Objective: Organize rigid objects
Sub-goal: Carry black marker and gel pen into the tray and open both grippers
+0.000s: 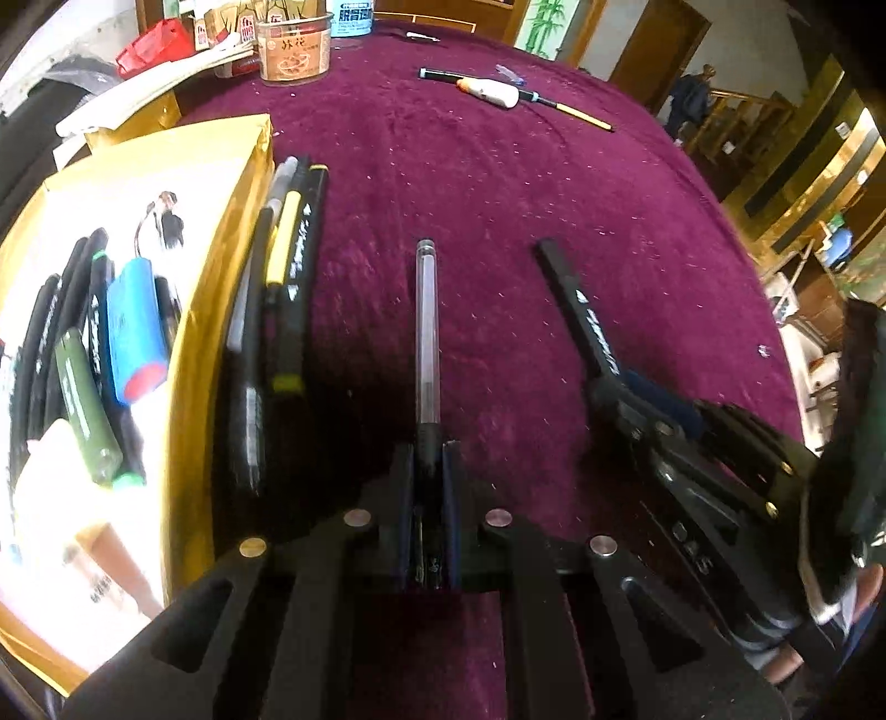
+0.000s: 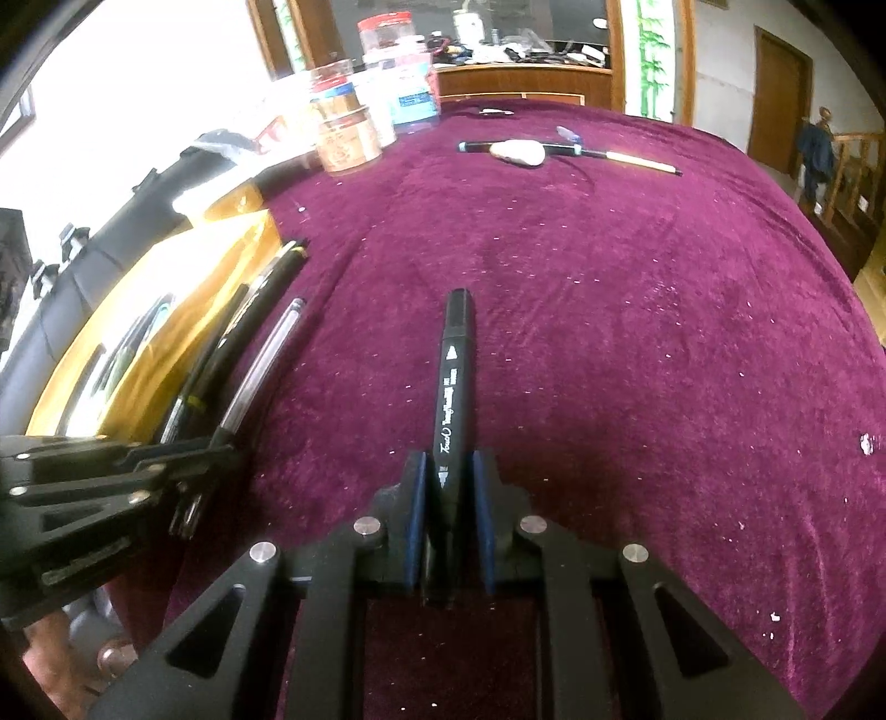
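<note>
My left gripper [image 1: 429,465] is shut on a clear-barrelled pen [image 1: 426,332] that points forward over the purple cloth; the pen also shows in the right wrist view [image 2: 266,360]. My right gripper [image 2: 449,487] is shut on a black marker [image 2: 454,382], which also shows at the right of the left wrist view [image 1: 581,310]. A gold box [image 1: 205,310] at the left holds markers, a blue cylinder [image 1: 135,327] and a green tube [image 1: 88,410]. A row of black pens [image 1: 282,288] lies along the box's right side.
At the far side of the purple cloth [image 1: 498,194] lie a white glue bottle [image 1: 495,91], a black pen and a yellow pencil [image 1: 581,113]. Tins and jars [image 1: 293,47] stand at the far left. The table's right edge drops to the room.
</note>
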The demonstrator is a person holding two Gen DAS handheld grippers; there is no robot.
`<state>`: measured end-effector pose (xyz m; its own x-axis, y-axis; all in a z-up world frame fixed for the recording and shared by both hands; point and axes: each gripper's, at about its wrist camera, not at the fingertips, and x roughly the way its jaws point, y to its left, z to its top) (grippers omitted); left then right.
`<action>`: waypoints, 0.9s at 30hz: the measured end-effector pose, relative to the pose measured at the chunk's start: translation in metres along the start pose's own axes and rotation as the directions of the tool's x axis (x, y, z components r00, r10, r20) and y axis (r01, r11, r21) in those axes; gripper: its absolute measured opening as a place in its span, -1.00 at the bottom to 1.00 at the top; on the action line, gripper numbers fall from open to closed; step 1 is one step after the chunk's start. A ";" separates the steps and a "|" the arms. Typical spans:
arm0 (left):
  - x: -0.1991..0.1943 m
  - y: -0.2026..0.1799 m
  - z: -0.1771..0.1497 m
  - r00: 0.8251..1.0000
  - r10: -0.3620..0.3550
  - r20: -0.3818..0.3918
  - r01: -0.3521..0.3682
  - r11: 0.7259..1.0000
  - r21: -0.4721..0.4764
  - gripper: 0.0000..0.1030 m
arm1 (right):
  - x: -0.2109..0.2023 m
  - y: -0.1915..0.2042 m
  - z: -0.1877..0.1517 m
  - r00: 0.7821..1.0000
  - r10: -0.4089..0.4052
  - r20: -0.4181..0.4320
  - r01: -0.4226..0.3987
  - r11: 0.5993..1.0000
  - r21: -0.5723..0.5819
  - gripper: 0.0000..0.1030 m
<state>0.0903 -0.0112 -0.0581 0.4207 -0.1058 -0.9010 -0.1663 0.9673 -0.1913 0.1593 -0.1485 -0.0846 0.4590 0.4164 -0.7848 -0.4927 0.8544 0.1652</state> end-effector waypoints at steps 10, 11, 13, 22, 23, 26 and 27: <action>-0.039 -0.006 -0.016 0.993 -0.105 0.045 0.103 0.994 0.038 -0.87 | -0.001 -0.007 0.000 0.997 0.070 -0.028 -0.068 0.996 0.064 -0.74; -0.042 -0.003 -0.017 0.993 -0.107 0.053 0.105 0.994 0.034 -0.87 | -0.002 -0.009 -0.002 0.995 0.096 -0.033 -0.093 0.991 0.094 -0.74; -0.049 0.003 -0.019 0.991 -0.119 0.061 0.118 0.993 0.019 -0.87 | -0.005 -0.011 -0.006 0.990 0.137 -0.044 -0.131 0.983 0.131 -0.74; -0.098 0.062 -0.029 0.972 -0.166 0.167 0.187 0.975 -0.120 -0.87 | -0.042 0.014 -0.016 0.940 0.332 0.079 -0.341 0.921 0.186 -0.74; -0.103 0.069 -0.029 0.971 -0.157 0.183 0.183 0.974 -0.134 -0.87 | -0.046 0.019 -0.014 0.933 0.349 0.093 -0.360 0.916 0.174 -0.74; -0.120 0.109 -0.028 0.965 -0.078 0.249 0.132 0.970 -0.207 -0.86 | -0.058 0.041 -0.009 0.907 0.404 0.122 -0.418 0.899 0.131 -0.74; -0.121 0.124 -0.028 0.966 -0.062 0.253 0.126 0.961 -0.245 -0.86 | -0.060 0.048 -0.008 0.899 0.421 0.122 -0.434 0.893 0.118 -0.74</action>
<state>-0.0061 0.1154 0.0164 0.6419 -0.1037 -0.7597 -0.3252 0.8604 -0.3923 0.1027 -0.1348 -0.0342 0.2953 0.7715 -0.5635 -0.5518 0.6192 0.5586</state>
